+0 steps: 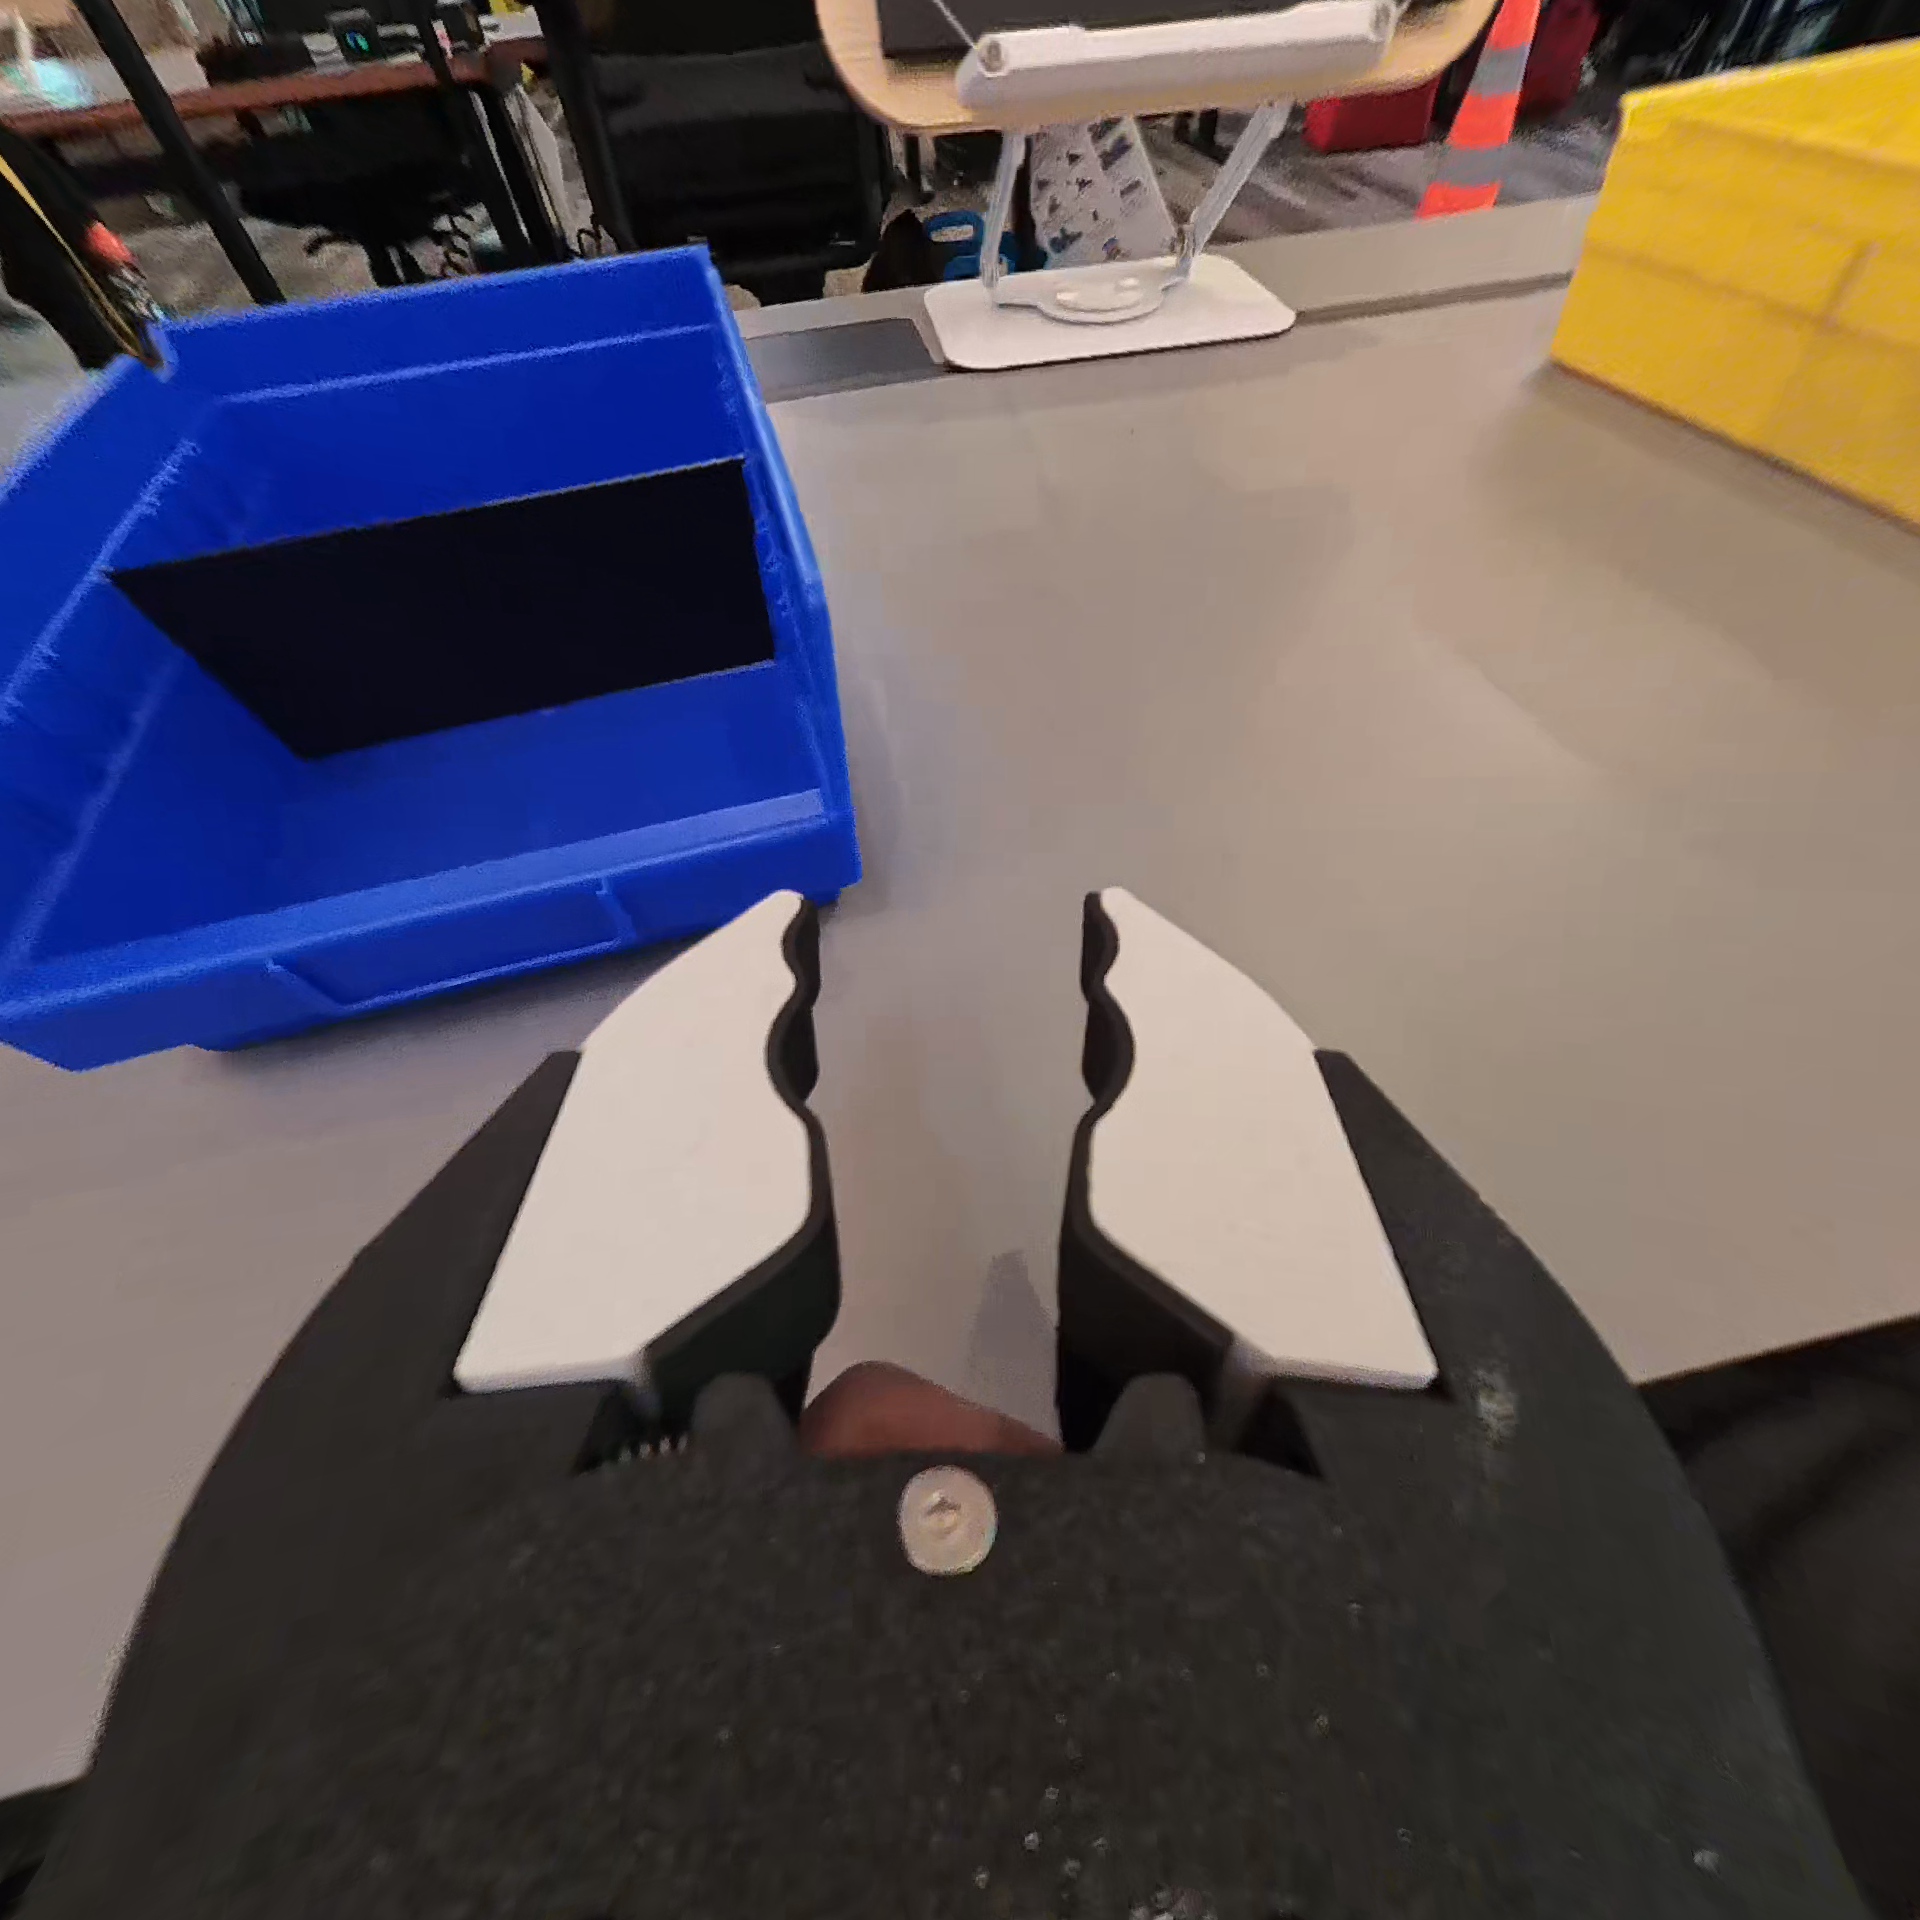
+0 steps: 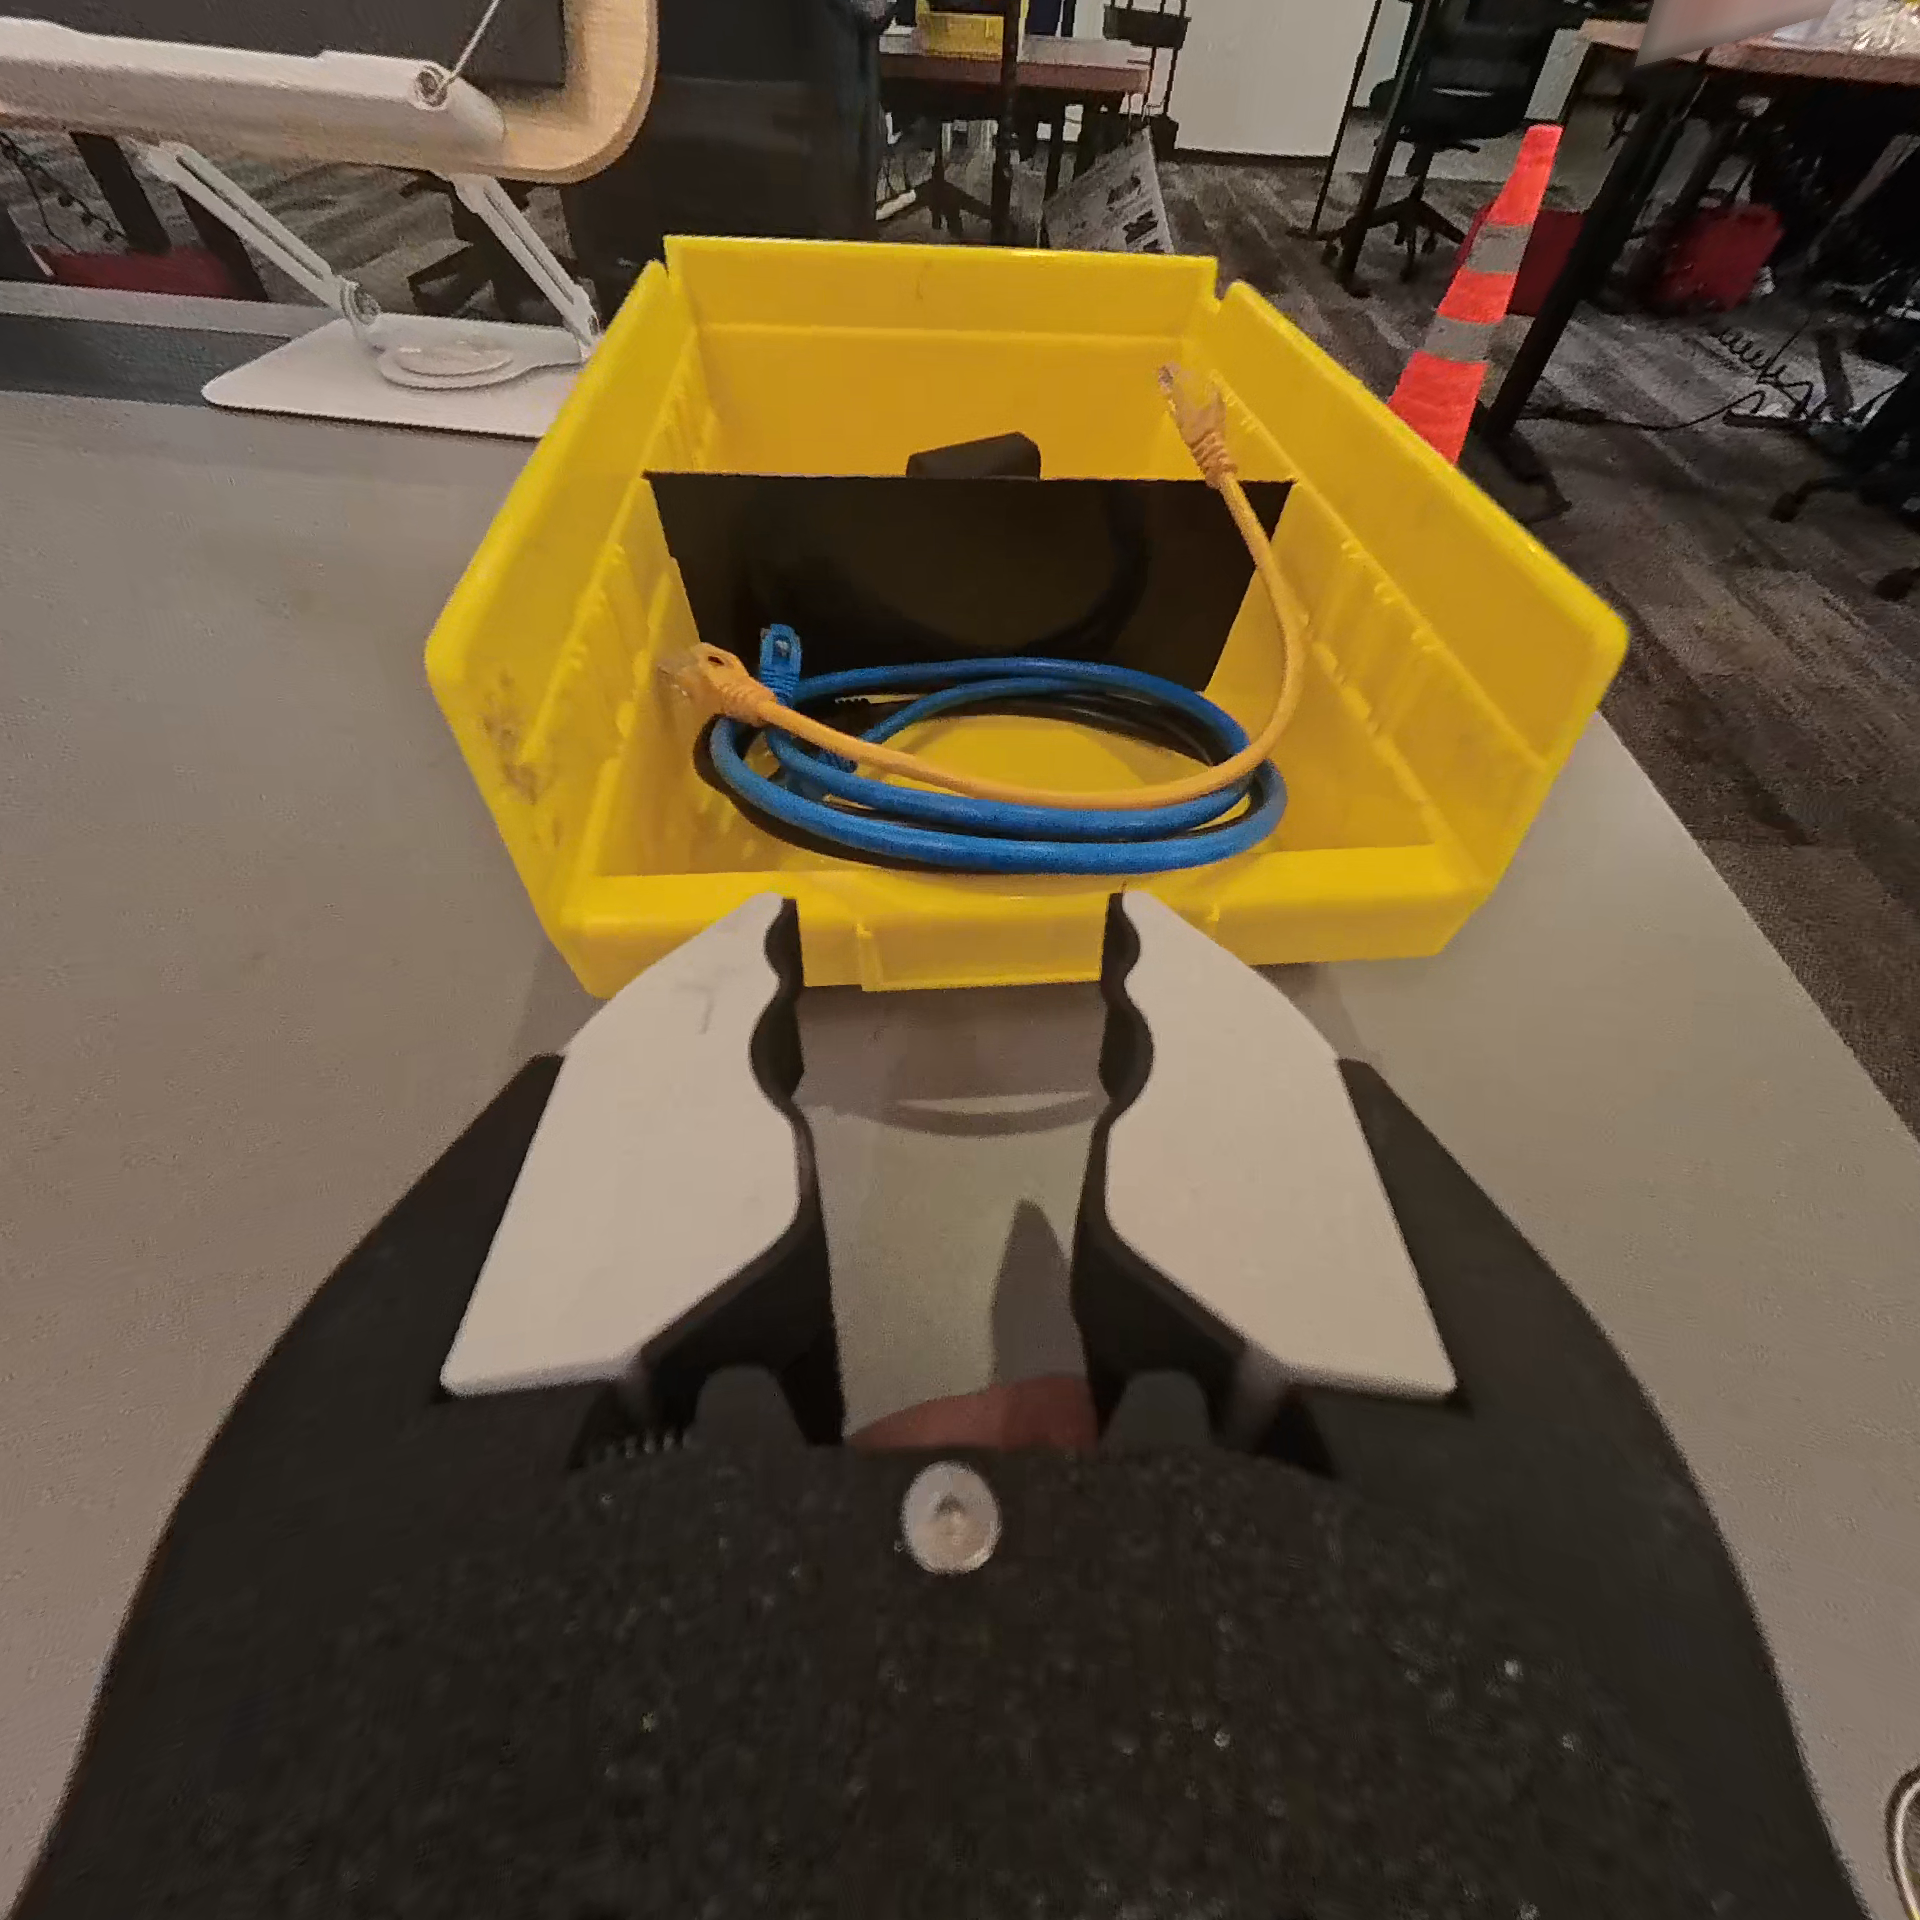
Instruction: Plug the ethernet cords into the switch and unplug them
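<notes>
In the right wrist view a yellow bin (image 2: 1382,582) holds a coiled blue ethernet cord (image 2: 1039,842), an orange ethernet cord (image 2: 1283,644) and a black cord (image 2: 727,790) in its front compartment. A black object (image 2: 971,455) shows behind the bin's black divider (image 2: 935,561); I cannot tell whether it is the switch. My right gripper (image 2: 951,914) is open and empty just in front of the bin's front wall. My left gripper (image 1: 948,914) is open and empty above the grey table (image 1: 1299,675), right of a blue bin (image 1: 436,914). The yellow bin also shows in the left wrist view (image 1: 1756,312).
The blue bin has a black divider (image 1: 447,592) and shows nothing inside. A white stand with a flat base (image 1: 1112,312) sits at the table's far edge, also in the right wrist view (image 2: 416,374). An orange cone (image 2: 1475,301) stands on the floor beyond. Some 55 centimeters of space lies between my two pairs of fingers. My right tips are roughly 25 centimeters from the black object (image 2: 971,455).
</notes>
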